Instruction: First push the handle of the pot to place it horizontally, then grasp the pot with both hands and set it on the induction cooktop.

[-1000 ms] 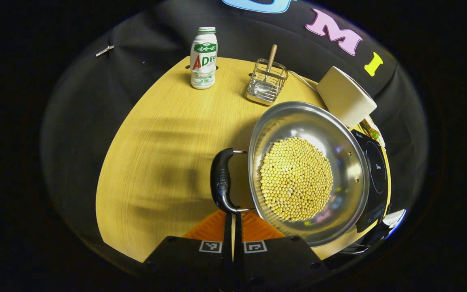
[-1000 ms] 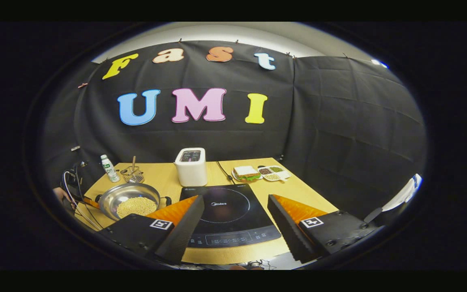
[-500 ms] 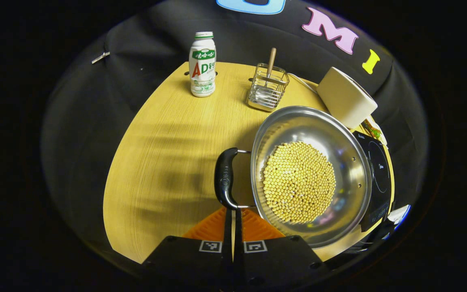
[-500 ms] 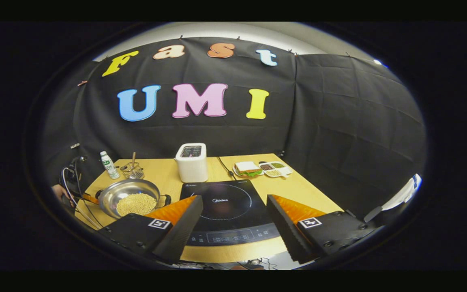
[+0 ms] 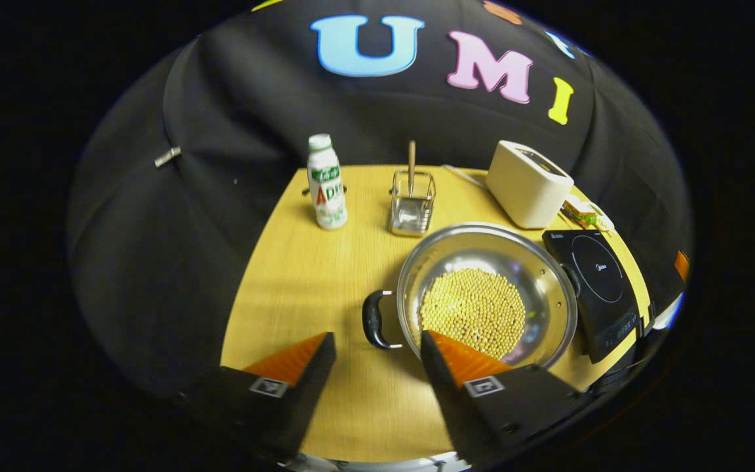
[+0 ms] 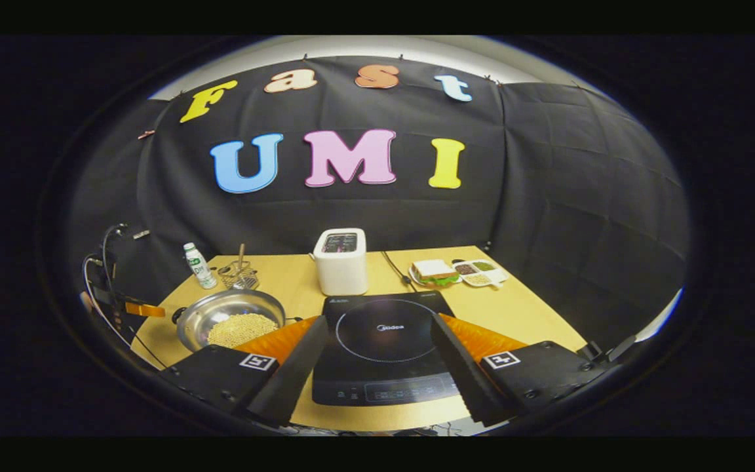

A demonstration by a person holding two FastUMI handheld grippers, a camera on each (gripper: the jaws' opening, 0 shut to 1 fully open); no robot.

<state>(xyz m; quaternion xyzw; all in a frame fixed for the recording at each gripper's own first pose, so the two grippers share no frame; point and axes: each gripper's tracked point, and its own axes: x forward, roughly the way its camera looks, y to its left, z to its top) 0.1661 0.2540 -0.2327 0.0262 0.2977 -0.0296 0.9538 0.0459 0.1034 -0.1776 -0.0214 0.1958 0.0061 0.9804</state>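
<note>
A steel pot point(image 5: 551, 295) full of small yellow beans sits on the wooden table, its black loop handle point(image 5: 371, 320) pointing toward me in the left gripper view. My left gripper point(image 5: 377, 354) stands open just short of that handle, touching nothing. The black induction cooktop point(image 5: 594, 278) lies right of the pot. In the right gripper view the pot point(image 6: 200, 316) is at the left and the cooktop point(image 6: 381, 328) lies straight ahead, with my right gripper point(image 6: 377, 351) open above its near edge. The other gripper point(image 6: 138, 308) shows small beside the pot.
A white bottle point(image 5: 326, 190), a wire holder with a wooden utensil point(image 5: 411, 203) and a white toaster point(image 5: 528, 185) stand along the back. A sandwich plate point(image 6: 433, 271) and a snack tray point(image 6: 479, 272) lie behind the cooktop. Cables hang at the table's left edge point(image 6: 105, 288).
My left gripper, shut against the pot handle before, has opened and drawn back and up from the pot. The right gripper has shifted so the cooktop sits centred between its fingers.
</note>
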